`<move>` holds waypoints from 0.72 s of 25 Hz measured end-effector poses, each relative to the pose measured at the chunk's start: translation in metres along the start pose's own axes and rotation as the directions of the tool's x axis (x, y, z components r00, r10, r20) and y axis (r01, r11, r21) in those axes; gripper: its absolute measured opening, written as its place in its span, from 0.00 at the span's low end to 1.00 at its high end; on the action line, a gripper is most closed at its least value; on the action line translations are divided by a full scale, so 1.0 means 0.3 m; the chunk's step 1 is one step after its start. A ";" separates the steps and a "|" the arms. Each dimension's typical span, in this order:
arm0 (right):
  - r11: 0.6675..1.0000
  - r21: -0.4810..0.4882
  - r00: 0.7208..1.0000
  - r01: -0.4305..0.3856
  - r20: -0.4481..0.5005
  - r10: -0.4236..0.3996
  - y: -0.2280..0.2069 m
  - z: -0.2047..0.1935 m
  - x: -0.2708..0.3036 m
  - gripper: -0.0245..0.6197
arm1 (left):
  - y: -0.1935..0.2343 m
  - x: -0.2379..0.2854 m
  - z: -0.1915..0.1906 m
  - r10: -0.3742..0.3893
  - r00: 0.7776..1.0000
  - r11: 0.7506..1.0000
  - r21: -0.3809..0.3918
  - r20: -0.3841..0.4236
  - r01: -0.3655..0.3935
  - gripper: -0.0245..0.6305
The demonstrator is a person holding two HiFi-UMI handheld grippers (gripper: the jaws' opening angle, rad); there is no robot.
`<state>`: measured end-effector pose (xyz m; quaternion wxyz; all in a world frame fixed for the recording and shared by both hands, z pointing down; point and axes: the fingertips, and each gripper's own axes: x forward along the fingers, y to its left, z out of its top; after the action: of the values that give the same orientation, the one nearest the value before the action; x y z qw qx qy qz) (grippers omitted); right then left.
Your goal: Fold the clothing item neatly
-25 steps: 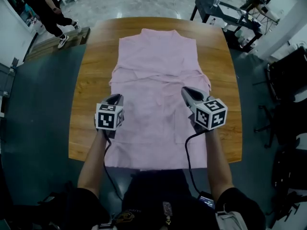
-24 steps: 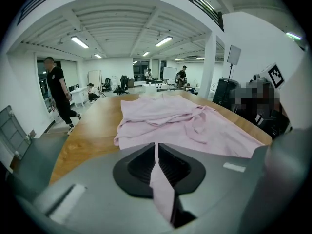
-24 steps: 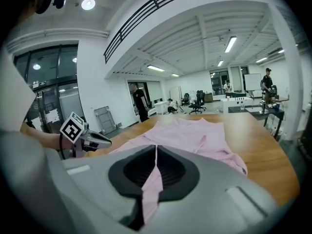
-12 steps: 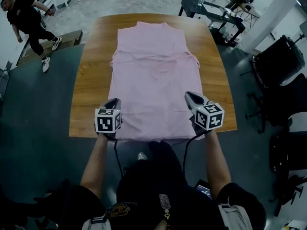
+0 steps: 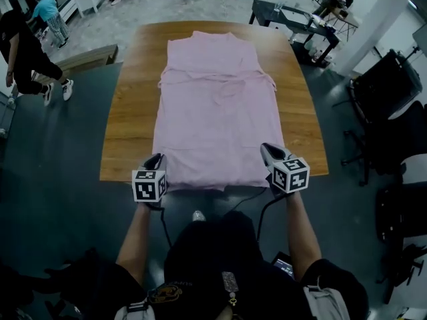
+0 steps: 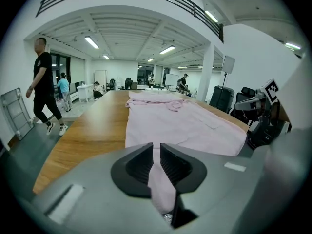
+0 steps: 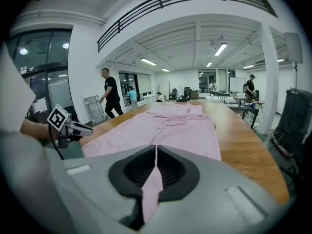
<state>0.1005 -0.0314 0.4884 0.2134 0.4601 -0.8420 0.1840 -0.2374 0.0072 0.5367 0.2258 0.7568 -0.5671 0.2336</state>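
Fingers of the right gripper are clenched on a strip of the pink garment, and the cloth runs as a thin pink band from the hairline seam between them back toward the camera. On the left gripper the fingers have just been opening. They stand a little apart, with a fold of the same pink cloth lying in the gap and hanging below it, so the hold there looks released rather than pressed. In the head view the garment lies flat and lengthwise down the middle of the wooden tabletop. Its collar end is at 12 o'clock, and its hem is at 6 o'clock, right along the near edge of the tabletop and just over it. A creased band of cloth crosses the upper part of the garment, and the rest below it is smooth. The left gripper sits at the hem's 7 o'clock corner and the right gripper at its 5 o'clock corner. Both point toward 12 o'clock and tilt downward, and each one's marker cube faces up. The person's bare forearms reach in from 6 o'clock, and a dark cable trails back from the right gripper. Off the tabletop, a person in dark clothes walks on the floor at 10 o'clock, a dark workbench stands at 1 o'clock, and black chairs stand at 3 o'clock.
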 end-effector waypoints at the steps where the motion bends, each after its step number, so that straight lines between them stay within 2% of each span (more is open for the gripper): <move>1: 1.000 -0.003 1.000 -0.004 -0.007 0.004 0.004 -0.014 -0.002 0.06 | -0.009 -0.011 -0.011 0.000 1.000 1.000 -0.006 0.005 0.000 0.12; 11: 0.992 -0.076 0.995 -0.098 -0.017 0.097 0.087 -0.089 -0.073 0.06 | -0.170 -0.111 -0.038 0.037 0.999 0.999 -0.024 0.025 -0.036 0.12; 18: 0.987 -0.087 0.990 -0.135 -0.049 0.132 0.081 -0.240 -0.124 0.06 | -0.265 -0.134 -0.173 0.062 0.998 0.997 -0.042 -0.016 -0.062 0.13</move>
<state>0.1114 0.0433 0.5266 0.2391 0.3886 -0.8735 0.1697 -0.1759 0.0892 0.5469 0.2389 0.7321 -0.5934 0.2340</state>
